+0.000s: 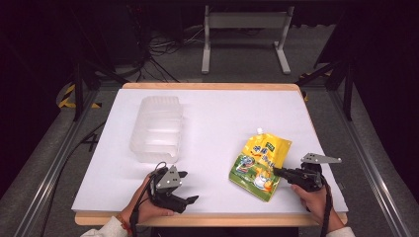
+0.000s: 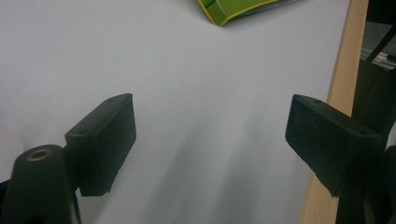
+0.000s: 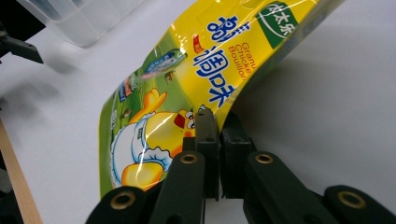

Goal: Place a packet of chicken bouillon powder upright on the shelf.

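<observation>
Lower left of the high view: left gripper (image 1: 189, 187) held in a hand at the near table edge, jaws spread wide, nothing between them; in the left gripper view the two black pads stand far apart over bare white table (image 2: 210, 93), with a corner of the pouch (image 2: 238, 8) at the top edge of the frame and the wooden table rim running down the right side.

Lower right of the high view: right gripper (image 1: 277, 172), grey three-cornered plate on top, cable trailing back along the wrist; its jaws are pressed together on the near right edge of the yellow pouch (image 1: 261, 164) (chicken-bouillon print, cartoon chick, white spout at the far end). In the right gripper view the pads pinch the pouch's edge at lower centre of the frame (image 3: 218, 140); the pouch (image 3: 196, 84) curves up from the pinch, its edge lifted off the table, though I cannot tell how much of it rests on the surface.

Farther back, left of centre in the high view: a clear plastic container (image 1: 157, 129), standing well apart from the pouch and both grippers; its corner shows at upper left of the right gripper view (image 3: 79, 21).

Beyond the table, top of the high view: a grey metal stand on the floor and loose cables.
</observation>
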Motion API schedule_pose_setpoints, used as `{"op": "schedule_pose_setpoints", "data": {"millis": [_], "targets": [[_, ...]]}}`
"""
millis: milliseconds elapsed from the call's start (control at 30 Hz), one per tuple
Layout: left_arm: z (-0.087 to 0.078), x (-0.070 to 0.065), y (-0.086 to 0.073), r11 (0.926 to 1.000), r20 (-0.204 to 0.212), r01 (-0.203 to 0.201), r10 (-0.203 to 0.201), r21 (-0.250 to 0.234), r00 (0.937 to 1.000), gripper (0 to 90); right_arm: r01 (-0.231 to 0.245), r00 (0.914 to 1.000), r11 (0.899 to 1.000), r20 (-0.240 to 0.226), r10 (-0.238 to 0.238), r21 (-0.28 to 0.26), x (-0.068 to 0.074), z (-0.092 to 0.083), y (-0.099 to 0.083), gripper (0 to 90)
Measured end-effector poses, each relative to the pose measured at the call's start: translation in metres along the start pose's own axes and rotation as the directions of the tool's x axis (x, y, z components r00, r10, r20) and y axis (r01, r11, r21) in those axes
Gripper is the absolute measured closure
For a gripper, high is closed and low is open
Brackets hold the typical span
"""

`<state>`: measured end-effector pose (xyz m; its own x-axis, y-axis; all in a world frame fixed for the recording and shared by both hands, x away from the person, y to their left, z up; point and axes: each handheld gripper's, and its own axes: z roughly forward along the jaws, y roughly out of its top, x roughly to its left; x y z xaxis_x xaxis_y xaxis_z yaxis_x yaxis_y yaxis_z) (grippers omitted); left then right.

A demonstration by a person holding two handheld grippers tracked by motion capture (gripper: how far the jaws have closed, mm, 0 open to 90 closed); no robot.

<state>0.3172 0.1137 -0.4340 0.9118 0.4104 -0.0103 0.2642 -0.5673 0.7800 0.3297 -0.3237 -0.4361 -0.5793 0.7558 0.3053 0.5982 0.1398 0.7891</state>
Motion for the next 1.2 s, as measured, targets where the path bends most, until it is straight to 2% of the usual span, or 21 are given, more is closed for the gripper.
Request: {"op": "schedule_pose_setpoints", "data": {"millis": [100, 200, 300, 367, 467, 500, 600, 667, 733, 800, 867, 900, 967, 1000, 1067, 1100, 1133, 1200], "targets": [[0.007, 0.004, 0.012, 0.9996, 0.023, 0.017, -0.017, -0.021, 0.9996, 17.3, 0.061, 0.9981, 0.996, 0.004, -0.061, -0.06, 0.01, -0.009, 0.005, 89.6], [0.018, 0.009, 0.03, 0.9985, 0.077, 0.032, -0.028, -0.045, 0.9966, 17.3, 0.113, 0.9936, 0.988, 0.006, -0.113, -0.109, 0.02, -0.016, 0.011, 90.0], [0.031, 0.012, 0.049, 0.9976, 0.118, 0.031, -0.024, -0.062, 0.9928, 17.3, 0.156, 0.9876, 0.978, 0.004, -0.157, -0.135, 0.032, -0.019, 0.014, 90.0], [0.043, 0.014, 0.062, 0.9972, 0.122, 0.028, -0.019, -0.07, 0.9924, 17.6, 0.191, 0.9813, 0.97, 0.006, -0.192, -0.152, 0.04, -0.021, 0.015, 90.0], [0.062, 0.017, 0.079, 0.9987, 0.138, -0.007, 0.014, -0.051, 0.9904, 19.9, 0.241, 0.9701, 0.958, 0.009, -0.243, -0.153, 0.047, -0.024, 0.015, 90.0], [0.069, 0.02, 0.084, 0.9994, 0.146, -0.002, 0.007, -0.035, 0.9893, 20.6, 0.253, 0.9669, 0.955, 0.01, -0.255, -0.153, 0.049, -0.025, 0.015, 90.0], [0.082, 0.023, 0.091, 0.9998, 0.186, 0.005, -0.002, -0.019, 0.9825, 24.3, 0.274, 0.961, 0.949, 0.008, -0.276, -0.157, 0.052, -0.027, 0.015, 90.0], [0.091, 0.021, 0.096, 0.9997, 0.189, -0.025, 0.025, -0.002, 0.9817, 27.7, 0.285, 0.9575, 0.945, 0.004, -0.288, -0.157, 0.053, -0.027, 0.016, 90.0], [0.098, 0.02, 0.098, 0.9996, 0.219, -0.027, 0.025, 0.007, 0.9755, 28.9, 0.299, 0.9534, 0.941, 0.011, -0.301, -0.157, 0.054, -0.027, 0.016, 90.0], [0.102, 0.021, 0.099, 0.9989, 0.228, -0.047, 0.045, 0.003, 0.9727, 36.7, 0.303, 0.9519, 0.939, 0.006, -0.307, -0.16, 0.054, -0.026, 0.016, 90.0], [0.102, 0.02, 0.1, 0.9982, 0.222, -0.057, 0.059, -0.014, 0.9732, 41.6, 0.309, 0.9503, 0.938, 0.017, -0.311, -0.156, 0.054, -0.025, 0.015, 90.0], [0.099, 0.021, 0.101, 0.998, 0.214, -0.058, 0.062, -0.023, 0.9749, 47.3, 0.312, 0.9497, 0.937, 0.03, -0.312, -0.158, 0.054, -0.025, 0.015, 90.0], [0.096, 0.022, 0.1, 0.9986, 0.211, -0.044, 0.05, -0.03, 0.9762, 59.5, 0.286, 0.9579, 0.942, 0.027, -0.286, -0.177, 0.052, -0.027, 0.015, 90.0], [0.091, 0.024, 0.101, 0.9985, 0.189, -0.038, 0.045, -0.041, 0.981, 68.2, 0.288, 0.9571, 0.94, 0.023, -0.289, -0.182, 0.053, -0.028, 0.015, 90.0], [0.088, 0.025, 0.101, 0.9983, 0.181, -0.034, 0.042, -0.048, 0.9826, 72.7, 0.318, 0.9479, 0.93, 0.04, -0.316, -0.182, 0.059, -0.028, 0.016, 90.0], [0.086, 0.024, 0.101, 0.9978, 0.16, -0.036, 0.044, -0.056, 0.9861, 74.2, 0.323, 0.9461, 0.928, 0.039, -0.321, -0.185, 0.061, -0.028, 0.016, 90.0], [0.086, 0.024, 0.101, 0.9978, 0.16, -0.036, 0.044, -0.056, 0.9861, 76.2, 0.323, 0.9461, 0.928, 0.039, -0.321, -0.185, 0.061, -0.028, 0.016, 90.0], [0.082, 0.023, 0.102, 0.9969, 0.146, -0.039, 0.048, -0.068, 0.9882, 77.3, 0.346, 0.938, 0.92, 0.049, -0.343, -0.183, 0.066, -0.028, 0.018, 90.0]]}}
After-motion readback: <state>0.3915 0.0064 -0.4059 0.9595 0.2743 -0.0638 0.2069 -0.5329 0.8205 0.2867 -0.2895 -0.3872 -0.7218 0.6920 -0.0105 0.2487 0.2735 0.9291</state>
